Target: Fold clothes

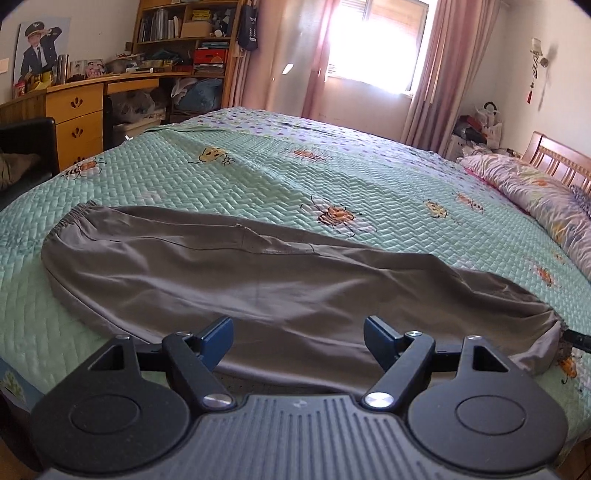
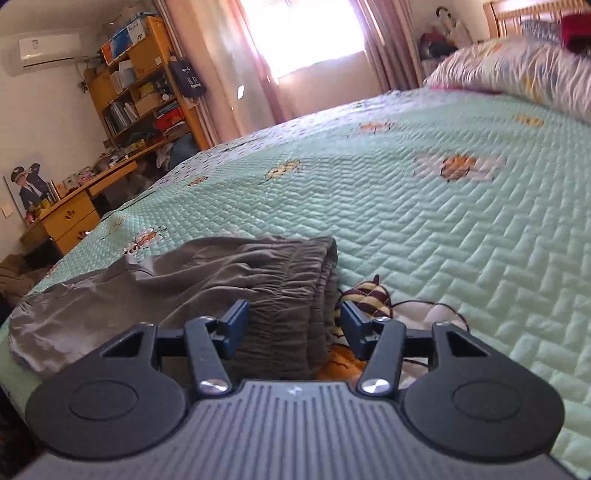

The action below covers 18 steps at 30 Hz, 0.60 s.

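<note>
The grey trousers point(image 1: 236, 280) lay flat along the near edge of the bed point(image 1: 369, 177), legs stacked one on the other, likely so they could be folded across next. The left tool point(image 1: 298, 341) hovered over the middle of the near edge, jaws wide and empty. The right tool point(image 2: 293, 328) stood open around the gathered waistband point(image 2: 288, 295), its pads not pressing the cloth.

Bright daylight pouring through a window point(image 1: 373, 44) flanked by pink curtains point(image 1: 439, 70), a wooden bookshelf point(image 1: 184, 33) standing over a wooden desk point(image 1: 77, 110), a mint quilted bed point(image 1: 258, 177) stretching across, an air conditioner point(image 2: 48, 50) hanging on the pale wall
</note>
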Motion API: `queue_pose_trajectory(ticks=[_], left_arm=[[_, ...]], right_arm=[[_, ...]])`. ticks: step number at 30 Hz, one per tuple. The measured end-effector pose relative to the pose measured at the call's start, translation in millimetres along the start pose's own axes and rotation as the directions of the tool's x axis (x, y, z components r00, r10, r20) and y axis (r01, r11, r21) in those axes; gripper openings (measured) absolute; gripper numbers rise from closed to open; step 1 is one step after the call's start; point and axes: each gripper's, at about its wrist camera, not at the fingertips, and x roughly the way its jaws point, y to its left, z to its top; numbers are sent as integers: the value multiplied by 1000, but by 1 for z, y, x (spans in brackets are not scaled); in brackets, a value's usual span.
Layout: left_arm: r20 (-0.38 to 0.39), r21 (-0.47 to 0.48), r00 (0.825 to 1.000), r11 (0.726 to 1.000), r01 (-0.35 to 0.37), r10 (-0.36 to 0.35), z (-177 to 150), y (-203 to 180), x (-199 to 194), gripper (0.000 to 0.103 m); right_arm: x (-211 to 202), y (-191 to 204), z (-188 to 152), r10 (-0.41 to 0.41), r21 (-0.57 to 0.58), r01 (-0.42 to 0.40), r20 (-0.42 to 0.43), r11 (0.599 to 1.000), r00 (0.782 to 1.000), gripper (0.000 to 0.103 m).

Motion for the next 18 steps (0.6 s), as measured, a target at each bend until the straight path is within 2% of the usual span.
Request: queue_pose_trajectory(ticks=[3,9,12,15,18], left_arm=[[-3,-2,1000,1000,0,0,3,-4,1,80],[-12,27,1000,1000,8,-8,7,-21,6,80],[-15,51,1000,999,15,-14,7,-29,5,80],[-17,60,1000,998,14,-13,8,-34,4,80],[-20,39,1000,999,15,-15,12,-35,4,80]], right_arm=[[1,-6,-2,51,22,-51,1,998,999,51],[2,-10,-7,133,46,-132,-18,990,991,49],[6,-18,-6,187,84,-185,-23,979,982,40],[9,-24,-5,213,105,-209,-35,972,976,22],[8,-33,0,271,186,-260,-34,948,962,14]])
